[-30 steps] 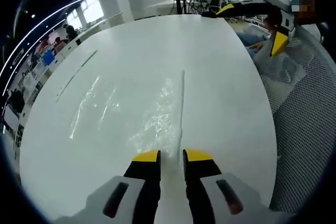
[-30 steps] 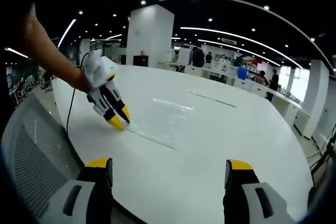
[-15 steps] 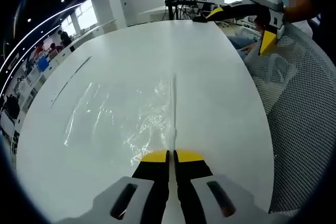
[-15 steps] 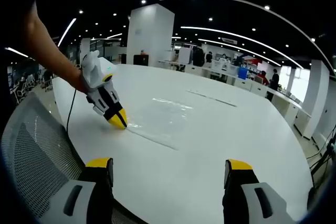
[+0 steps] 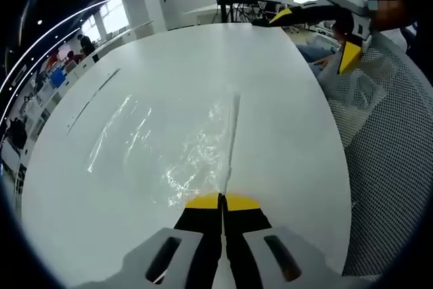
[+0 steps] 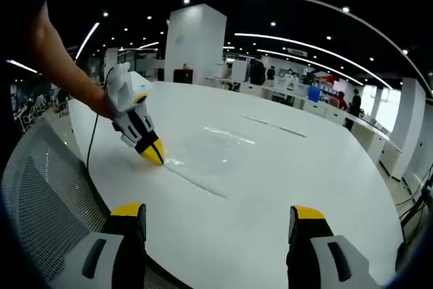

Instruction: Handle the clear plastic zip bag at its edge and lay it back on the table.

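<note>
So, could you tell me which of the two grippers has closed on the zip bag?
The left gripper: its yellow-tipped jaws are pinched together on the zip bag's edge strip. The right gripper hangs wide open, off the bag.

Clear, thin plastic zip bag (image 5: pixel 169 147), rectangular, wrinkled and glinting under the ceiling lights. Spread nearly flat on the white round desk (image 5: pixel 284 113). Zip strip along one long edge, showing as a straight pale line (image 5: pixel 232 133) in the left gripper view and as a thin line (image 6: pixel 196 182) in the right gripper view. Near end of that zip edge pinched between closed yellow-tipped jaws, slightly raised there; whether fully off the desk cannot be told. Rest lying on the surface, corners flat.
</note>
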